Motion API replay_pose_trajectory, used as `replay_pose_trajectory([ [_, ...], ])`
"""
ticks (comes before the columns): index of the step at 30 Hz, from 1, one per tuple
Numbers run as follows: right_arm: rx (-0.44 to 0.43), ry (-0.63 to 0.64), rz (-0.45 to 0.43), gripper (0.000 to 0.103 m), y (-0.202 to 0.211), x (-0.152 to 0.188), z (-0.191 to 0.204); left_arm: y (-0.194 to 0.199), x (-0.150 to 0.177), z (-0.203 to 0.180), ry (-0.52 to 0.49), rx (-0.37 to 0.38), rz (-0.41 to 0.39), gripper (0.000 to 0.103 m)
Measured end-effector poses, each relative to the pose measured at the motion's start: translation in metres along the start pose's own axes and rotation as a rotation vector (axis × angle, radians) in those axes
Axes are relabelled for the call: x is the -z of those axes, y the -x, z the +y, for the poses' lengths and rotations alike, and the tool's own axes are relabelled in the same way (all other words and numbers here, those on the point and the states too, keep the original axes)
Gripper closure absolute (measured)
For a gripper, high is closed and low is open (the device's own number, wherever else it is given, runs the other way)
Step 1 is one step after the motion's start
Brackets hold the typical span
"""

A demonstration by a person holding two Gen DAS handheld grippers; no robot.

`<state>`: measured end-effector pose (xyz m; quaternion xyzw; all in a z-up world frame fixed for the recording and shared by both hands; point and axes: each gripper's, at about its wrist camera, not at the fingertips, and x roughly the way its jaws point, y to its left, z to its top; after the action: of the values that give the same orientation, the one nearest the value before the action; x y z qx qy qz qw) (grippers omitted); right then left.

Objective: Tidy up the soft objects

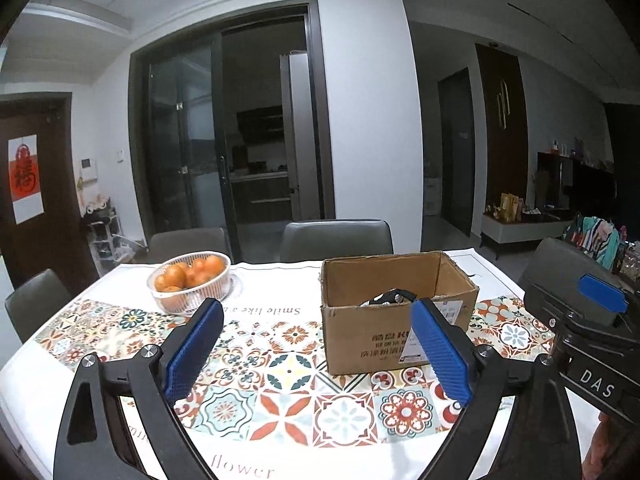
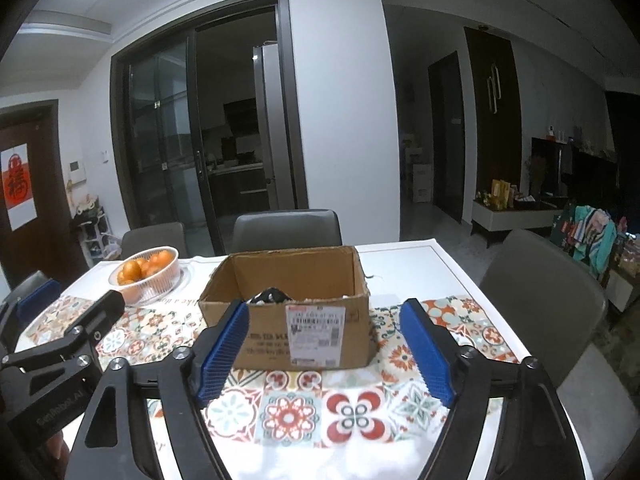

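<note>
An open cardboard box (image 1: 396, 320) stands on the patterned tablecloth; it also shows in the right wrist view (image 2: 288, 320). A dark and white soft item (image 1: 386, 298) lies inside it, mostly hidden by the box wall, and shows in the right wrist view (image 2: 270, 296) too. My left gripper (image 1: 316, 308) is open and empty, held above the table in front and left of the box. My right gripper (image 2: 324, 312) is open and empty, in front of the box. The right gripper's body (image 1: 580, 320) shows at the right of the left wrist view.
A clear bowl of oranges (image 1: 190, 280) sits at the table's far left, also in the right wrist view (image 2: 146, 272). Grey chairs (image 1: 336, 240) stand behind the table and one (image 2: 540, 292) at its right side. The left gripper's body (image 2: 60, 352) is at the left.
</note>
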<state>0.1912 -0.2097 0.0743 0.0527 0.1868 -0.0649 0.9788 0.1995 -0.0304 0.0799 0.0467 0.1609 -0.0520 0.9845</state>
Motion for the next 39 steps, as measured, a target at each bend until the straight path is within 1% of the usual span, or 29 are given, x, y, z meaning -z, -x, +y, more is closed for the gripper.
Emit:
replay_pose_trajectory([
  [5,0.015,0.013,-0.012,0.022,0.022,0.011,0.002,0.023,0.009,0.001,0.008,0.005,-0.007,0.001],
  [8,0.024,0.014,-0.022,0.022,0.036,0.02,0.001,0.036,0.016,0.001,0.004,0.006,-0.007,0.0],
  [19,0.017,0.002,-0.018,0.022,0.076,0.047,0.003,0.077,0.04,0.002,-0.011,0.008,0.0,0.0],
  [30,0.017,0.008,-0.015,0.022,0.102,0.068,0.005,0.106,0.058,0.005,-0.027,0.004,-0.007,0.0],
  [39,0.017,0.004,-0.021,0.022,0.113,0.075,0.001,0.118,0.061,0.003,-0.038,0.01,-0.013,0.0],
])
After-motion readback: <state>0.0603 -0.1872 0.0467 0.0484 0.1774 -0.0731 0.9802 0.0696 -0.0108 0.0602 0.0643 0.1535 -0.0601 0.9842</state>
